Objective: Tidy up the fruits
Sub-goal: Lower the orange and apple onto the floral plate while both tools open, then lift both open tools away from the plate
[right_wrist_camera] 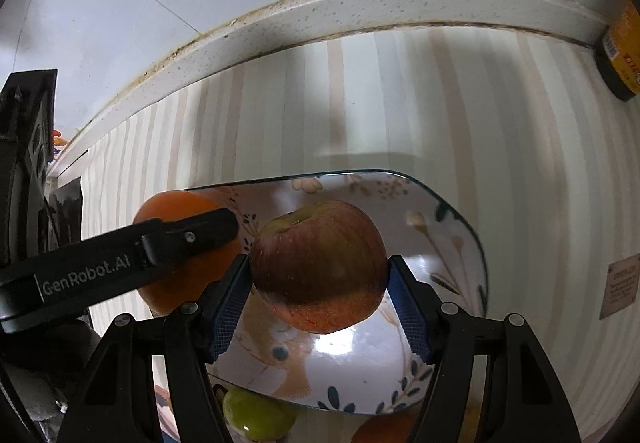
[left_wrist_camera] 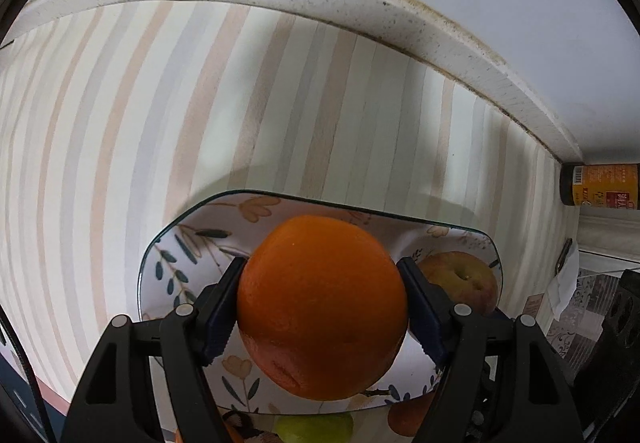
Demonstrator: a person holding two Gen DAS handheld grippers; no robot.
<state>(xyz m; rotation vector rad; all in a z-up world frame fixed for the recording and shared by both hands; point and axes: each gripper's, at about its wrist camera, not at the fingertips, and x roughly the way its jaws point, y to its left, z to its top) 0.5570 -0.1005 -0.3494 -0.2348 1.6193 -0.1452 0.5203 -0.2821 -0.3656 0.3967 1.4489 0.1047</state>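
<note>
**Both claws loaded, both over the plate**

Left claw (left_wrist_camera: 322,307) is clamped on an orange (left_wrist_camera: 322,303), pads tight against its sides. Right claw (right_wrist_camera: 318,297) grips a red apple (right_wrist_camera: 318,267) the same way. Both fruits hang over a flowery plate (right_wrist_camera: 452,239) on the striped bench (left_wrist_camera: 120,131). The orange blocks most of the plate in the left view. Under the plate's near rim there's a green fruit (right_wrist_camera: 256,417) and another orange one (right_wrist_camera: 384,429), both cut off, hard to say what exactly. A jar (left_wrist_camera: 600,190) is clipped by the frame edge.
</note>
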